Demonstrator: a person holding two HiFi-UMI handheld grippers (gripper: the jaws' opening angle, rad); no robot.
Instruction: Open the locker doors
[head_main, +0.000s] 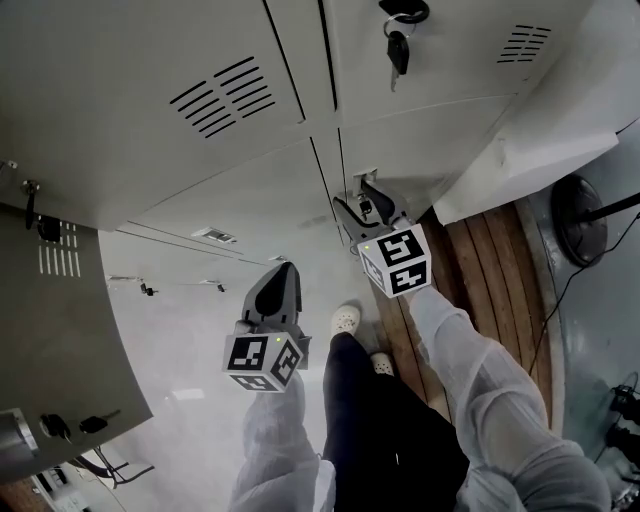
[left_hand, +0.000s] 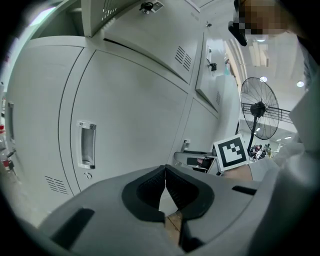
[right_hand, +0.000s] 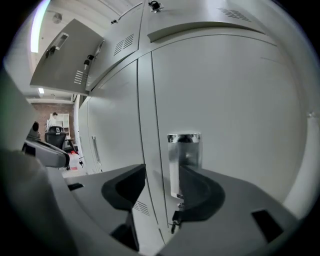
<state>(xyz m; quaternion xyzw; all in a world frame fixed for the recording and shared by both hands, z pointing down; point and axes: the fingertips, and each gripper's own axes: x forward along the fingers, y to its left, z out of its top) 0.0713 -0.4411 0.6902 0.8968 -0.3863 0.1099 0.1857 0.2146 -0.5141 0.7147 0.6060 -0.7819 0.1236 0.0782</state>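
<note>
Before the right gripper (right_hand: 162, 175), the locker handle (right_hand: 186, 150) runs vertical.

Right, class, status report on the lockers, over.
Left gripper shut, empty. Right gripper open at door handle. Door closed. Nothing blocking.

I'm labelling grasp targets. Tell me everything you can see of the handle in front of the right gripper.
The handle is a tall, narrow recessed pull of shiny, chrome-looking metal with a brighter top lip, set upright in a grey locker door, just right of the door seam. The right gripper has its jaws apart in front of it; the right jaw covers its lower end, and whether they touch cannot be told.
</note>
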